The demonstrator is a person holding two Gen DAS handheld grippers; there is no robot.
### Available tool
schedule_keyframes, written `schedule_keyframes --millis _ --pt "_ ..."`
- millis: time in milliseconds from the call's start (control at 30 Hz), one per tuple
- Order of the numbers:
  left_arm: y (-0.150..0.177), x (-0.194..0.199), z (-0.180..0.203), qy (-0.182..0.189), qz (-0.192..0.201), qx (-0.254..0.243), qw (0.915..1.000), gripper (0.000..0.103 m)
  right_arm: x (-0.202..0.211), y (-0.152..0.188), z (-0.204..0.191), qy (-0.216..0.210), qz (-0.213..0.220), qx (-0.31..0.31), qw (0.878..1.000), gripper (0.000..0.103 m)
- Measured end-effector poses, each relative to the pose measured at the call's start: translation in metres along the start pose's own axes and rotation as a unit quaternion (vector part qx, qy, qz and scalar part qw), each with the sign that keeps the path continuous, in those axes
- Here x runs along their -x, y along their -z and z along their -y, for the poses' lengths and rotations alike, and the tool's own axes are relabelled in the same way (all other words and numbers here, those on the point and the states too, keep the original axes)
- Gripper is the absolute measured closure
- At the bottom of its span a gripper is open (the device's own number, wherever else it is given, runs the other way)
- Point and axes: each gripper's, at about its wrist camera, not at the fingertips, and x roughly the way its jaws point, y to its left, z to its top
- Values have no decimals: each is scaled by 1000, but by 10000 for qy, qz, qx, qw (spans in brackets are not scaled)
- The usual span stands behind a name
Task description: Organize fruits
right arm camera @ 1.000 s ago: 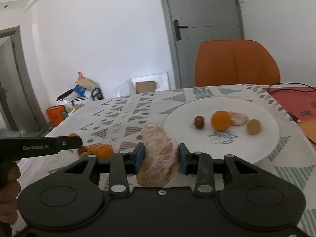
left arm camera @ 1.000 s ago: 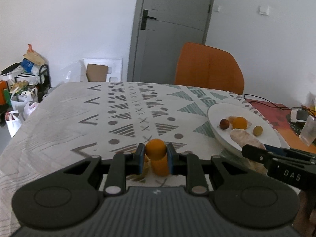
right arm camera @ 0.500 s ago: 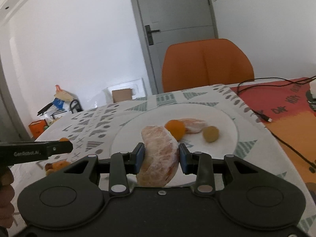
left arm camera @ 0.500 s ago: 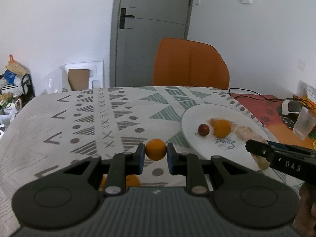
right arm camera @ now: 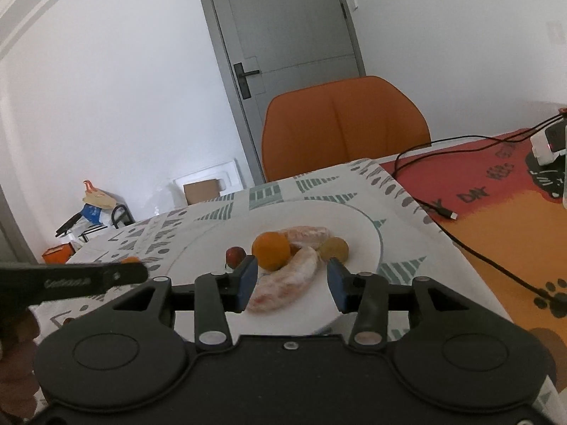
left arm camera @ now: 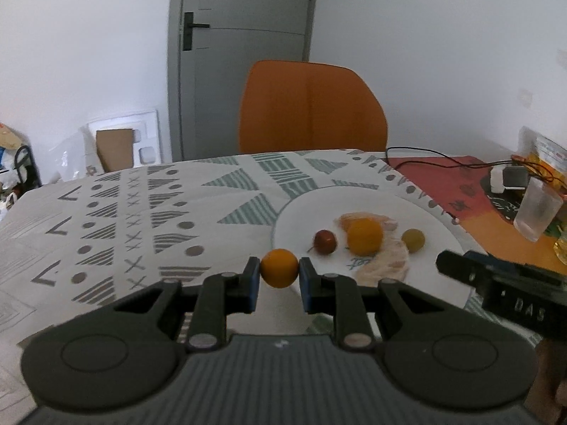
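My left gripper is shut on a small round orange fruit, held just left of the white plate. On the plate lie a red fruit, an orange, a yellow-green fruit and peeled citrus segments. My right gripper hovers low over the plate's near side. Its jaws are opening. A peeled segment lies on the plate between them, no longer squeezed. Beyond it sit the orange, the red fruit and the yellow-green fruit.
An orange chair stands behind the patterned tablecloth. To the right lie a red-orange mat, a black cable, a white charger and a clear plastic cup. Bags and boxes sit on the floor at the left.
Both grippers have moved right, to the plate. The right jaws have widened and the peeled segment now rests flat on the plate. The left gripper still holds the small orange fruit.
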Motion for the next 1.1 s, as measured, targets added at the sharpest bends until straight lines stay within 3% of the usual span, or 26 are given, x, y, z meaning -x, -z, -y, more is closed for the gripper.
schedule_keyframes --millis 367,600,667,933,1100 --pt "-8 2 25 354 161 -138 9991 81 14 6 10 139 13 -188 9997 49" --pt "-7 15 18 216 234 -111 9994 77 16 8 4 105 -9 -162 9998 42" --pt "-4 19 10 87 202 -53 9997 74 17 9 0 41 -25 -151 9999 40" --pt "6 39 -22 -423 239 187 9986 41 17 14 -22 -173 -41 -21 9998 28" --pt "14 51 -38 -603 284 327 9972 32 19 16 -36 -323 -55 53 9995 23"
